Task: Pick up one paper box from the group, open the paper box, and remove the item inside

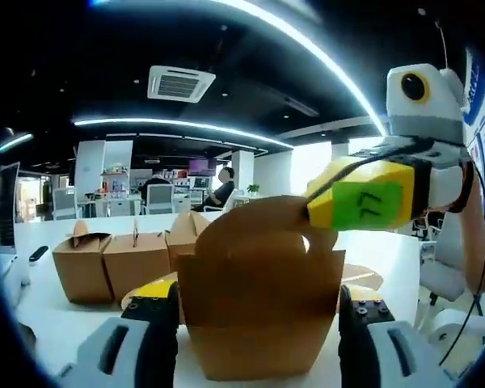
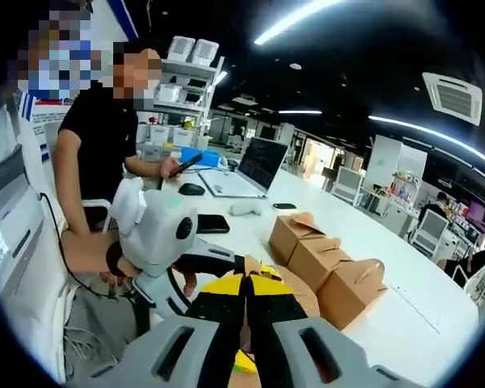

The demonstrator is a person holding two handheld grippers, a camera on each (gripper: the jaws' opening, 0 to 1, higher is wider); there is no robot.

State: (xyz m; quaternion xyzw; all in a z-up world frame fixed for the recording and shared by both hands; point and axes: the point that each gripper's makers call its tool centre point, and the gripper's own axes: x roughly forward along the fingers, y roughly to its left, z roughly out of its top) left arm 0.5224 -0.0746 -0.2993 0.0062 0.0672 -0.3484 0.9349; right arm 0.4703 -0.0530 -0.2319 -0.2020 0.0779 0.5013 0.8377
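Observation:
I hold a brown paper box (image 1: 259, 275) upright between the jaws of my left gripper (image 1: 259, 305), which is shut on its sides. My right gripper (image 1: 357, 202), with yellow and green tips, comes in from the right and is shut on the box's arched top flap (image 1: 255, 222). In the right gripper view the same yellow-tipped gripper (image 2: 246, 297) pinches a thin brown flap edge (image 2: 250, 265). Three more closed paper boxes (image 1: 113, 265) stand in a row on the white table (image 1: 40, 311), also seen as a row of boxes (image 2: 327, 260).
A person in a black shirt (image 2: 105, 133) sits at the table's far end by an open laptop (image 2: 259, 166), a mouse (image 2: 244, 208) and a phone (image 2: 212, 223). Office chairs (image 1: 160, 196) and desks stand beyond the table.

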